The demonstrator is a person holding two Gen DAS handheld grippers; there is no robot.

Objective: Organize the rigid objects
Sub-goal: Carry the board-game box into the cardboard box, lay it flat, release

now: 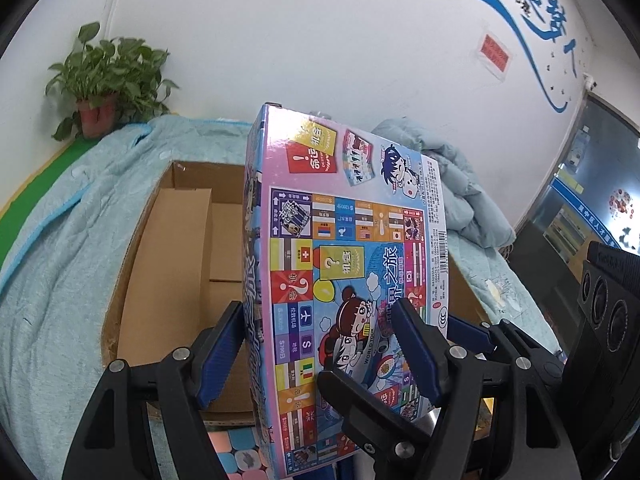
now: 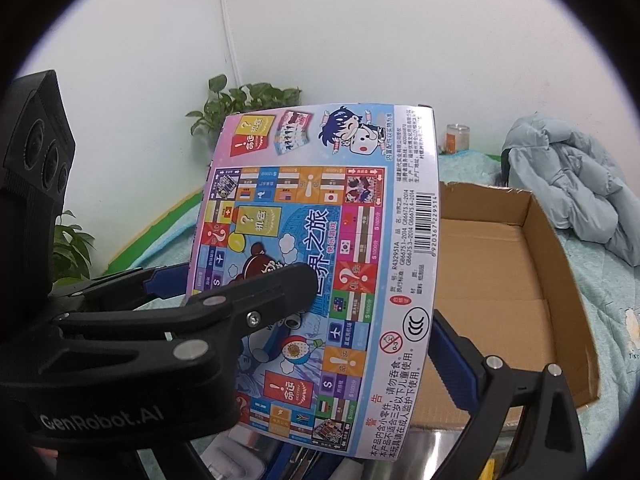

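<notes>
Tools, two: left tool [image 1: 320, 344] and right tool [image 2: 372, 320] both clamp one game box [image 1: 348, 264] above one cardboard carton [image 1: 176, 248]

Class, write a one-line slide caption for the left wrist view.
Left gripper clamps a colourful board game box, held upright above an open cardboard box on a light blue blanket.

Open cardboard box [image 1: 172, 264] mostly free inside, game box [image 1: 344, 264] blocking its middle
</notes>
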